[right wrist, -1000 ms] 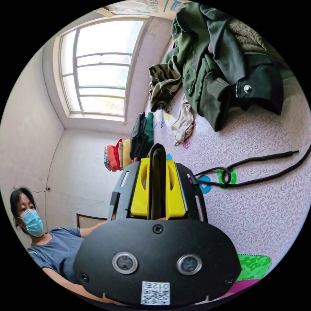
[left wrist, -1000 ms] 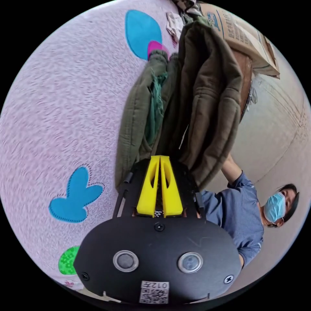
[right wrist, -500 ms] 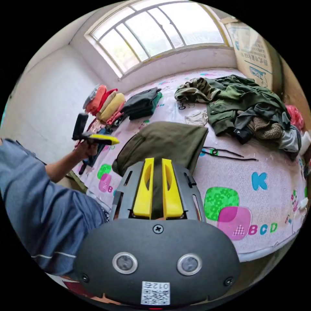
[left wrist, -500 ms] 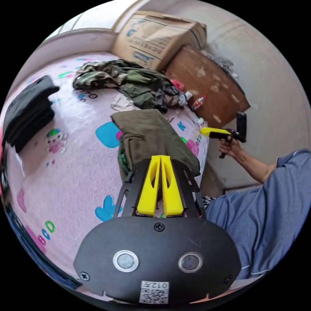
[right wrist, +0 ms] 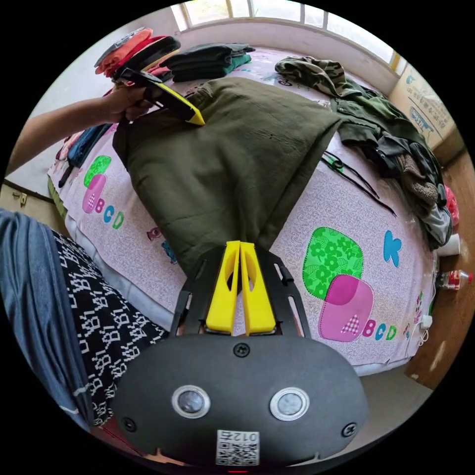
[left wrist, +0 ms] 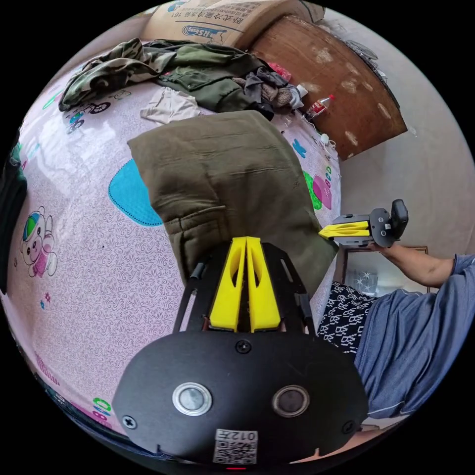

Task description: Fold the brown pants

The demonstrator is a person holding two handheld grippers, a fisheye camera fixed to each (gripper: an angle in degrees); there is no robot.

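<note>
The brown pants [left wrist: 222, 173] lie spread in a folded slab on the pink printed bed sheet [left wrist: 99, 277]. My left gripper [left wrist: 246, 242] is shut on their near edge beside the waistband seam. In the same view my right gripper [left wrist: 344, 230], held in a hand, pinches the pants' other near corner. In the right gripper view the pants [right wrist: 232, 153] stretch away from my right gripper [right wrist: 240, 246], which is shut on a corner of them. My left gripper [right wrist: 190, 115] grips the far left corner there.
A heap of green and camouflage clothes [right wrist: 376, 118] lies at the back of the bed, with a black cord [right wrist: 356, 180] beside the pants. Folded stacks [right wrist: 208, 54] sit by the window. A cardboard box [left wrist: 222, 20] and wooden cabinet [left wrist: 336, 79] stand past the bed edge.
The pants hung bunched in the air a second ago; they have been swung down and now lie flat on the bed. Both grippers have come down to the near edge, still holding them.
</note>
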